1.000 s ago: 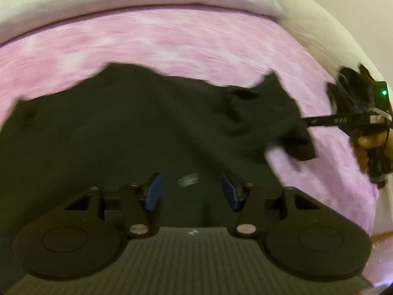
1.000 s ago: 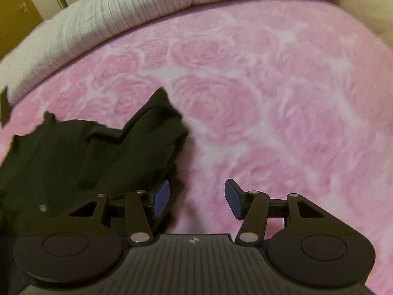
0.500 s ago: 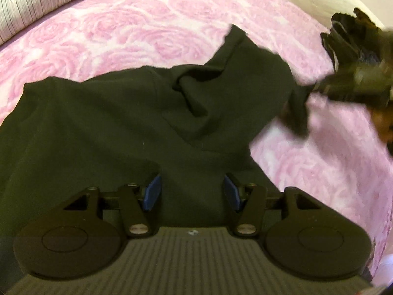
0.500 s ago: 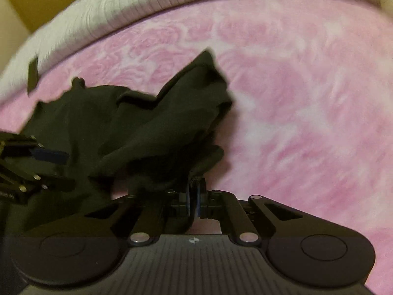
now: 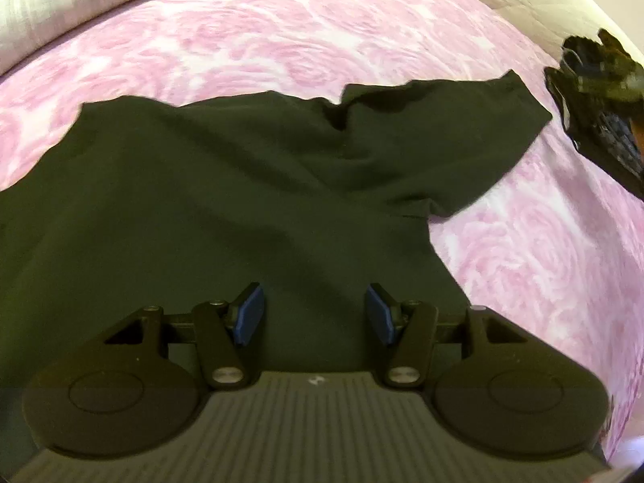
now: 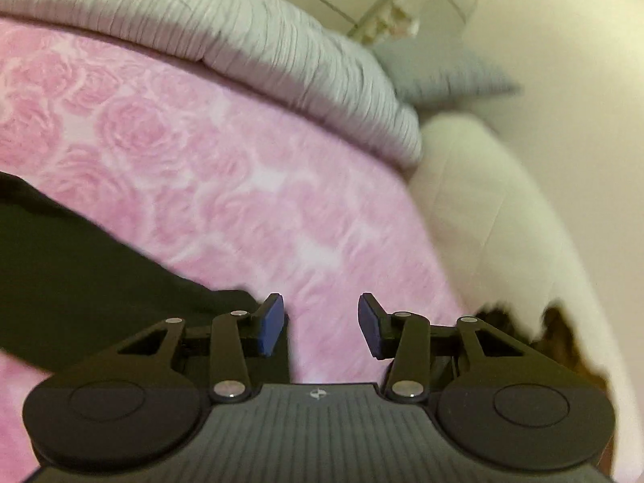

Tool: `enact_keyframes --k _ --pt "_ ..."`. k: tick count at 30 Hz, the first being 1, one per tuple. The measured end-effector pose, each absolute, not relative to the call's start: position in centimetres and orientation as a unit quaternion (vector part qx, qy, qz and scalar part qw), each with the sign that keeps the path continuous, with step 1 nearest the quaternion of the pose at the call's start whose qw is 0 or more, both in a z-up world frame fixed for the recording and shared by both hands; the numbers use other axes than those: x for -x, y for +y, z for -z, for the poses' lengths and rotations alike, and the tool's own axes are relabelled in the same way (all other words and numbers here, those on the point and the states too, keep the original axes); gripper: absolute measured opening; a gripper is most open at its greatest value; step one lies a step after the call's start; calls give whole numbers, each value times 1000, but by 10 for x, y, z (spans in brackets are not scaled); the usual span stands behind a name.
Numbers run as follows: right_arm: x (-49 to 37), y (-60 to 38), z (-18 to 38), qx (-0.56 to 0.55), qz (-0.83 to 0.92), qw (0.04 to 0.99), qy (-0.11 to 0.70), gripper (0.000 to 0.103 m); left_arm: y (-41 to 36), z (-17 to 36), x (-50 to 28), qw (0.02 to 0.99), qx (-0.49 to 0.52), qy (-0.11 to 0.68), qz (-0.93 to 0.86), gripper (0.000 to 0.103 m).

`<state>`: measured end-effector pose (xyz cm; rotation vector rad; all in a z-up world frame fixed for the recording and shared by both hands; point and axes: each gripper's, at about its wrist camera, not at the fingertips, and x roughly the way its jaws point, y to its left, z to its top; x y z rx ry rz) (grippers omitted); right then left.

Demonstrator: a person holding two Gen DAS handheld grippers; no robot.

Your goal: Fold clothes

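A black T-shirt (image 5: 225, 185) lies spread on the bed's pink rose-patterned blanket (image 5: 281, 36), one sleeve reaching right. The left claw (image 5: 313, 318) hangs over its body, pads apart, gripping nothing. The right claw (image 6: 320, 326) is opening beside the sleeve edge, only blanket between its pads.

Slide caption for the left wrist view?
Open left tongs over a dark T-shirt spread on a pink rose blanket.
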<state>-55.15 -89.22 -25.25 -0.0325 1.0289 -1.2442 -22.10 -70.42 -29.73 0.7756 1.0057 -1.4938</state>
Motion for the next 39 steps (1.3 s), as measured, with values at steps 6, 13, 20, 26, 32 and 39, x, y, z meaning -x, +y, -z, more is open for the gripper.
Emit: enact_keyframes --k 6,13,20,26,32,39 --pt "520 -857 270 -120 464 759 440 44 -674 298 197 592 -313 441 598 52" --pt "420 -846 294 -154 309 852 395 43 -633 301 150 639 -299 458 541 52" --pt "383 -878 331 -102 345 823 440 28 -594 291 67 703 -289 452 468 53" --pt "442 -895 314 -103 477 749 447 38 -547 276 12 743 -277 456 403 53" --pt "474 -797 266 -129 405 792 438 40 -465 247 43 739 -233 498 389 58" --pt "496 -662 252 -243 277 799 475 46 -354 238 113 693 -195 567 400 59"
